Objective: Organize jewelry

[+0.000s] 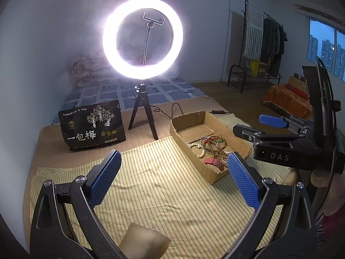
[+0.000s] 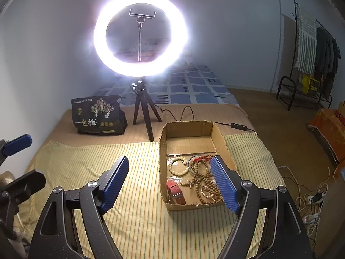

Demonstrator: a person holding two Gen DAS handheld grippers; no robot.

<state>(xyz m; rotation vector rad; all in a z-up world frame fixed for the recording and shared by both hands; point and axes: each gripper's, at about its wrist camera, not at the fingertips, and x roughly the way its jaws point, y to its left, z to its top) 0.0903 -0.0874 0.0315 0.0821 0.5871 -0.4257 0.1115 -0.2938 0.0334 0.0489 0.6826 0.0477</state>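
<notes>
We see a bed [image 2: 90,118] filling the lower half of both views, with a yellow striped cloth [image 2: 140,172] spread across its near part. A glowing ring light [image 2: 140,34] on a small black tripod [image 2: 144,112] stands at the upper centre of each frame, and a dark printed bag [image 2: 98,116] sits just left of the tripod. At the far right of the frame a clothes rack [image 2: 310,56] stands against the wall.

Right of centre, an open cardboard box [image 2: 220,138] lies on the striped cloth. Its near half holds the jewelry: a long string of brown wooden beads [image 2: 202,179], a pale bead bracelet [image 2: 177,165] to its left, a thin bangle with a red cord [image 2: 194,158] behind, and a red strap [image 2: 175,192] at the box's near left corner.

Our left gripper [image 1: 172,179] stands wide open above the bare cloth at the bottom of the left wrist view, nothing between its blue pads. Our right gripper [image 2: 170,180] is open too, with its right pad in front of the box's near right edge and no item gripped.
</notes>
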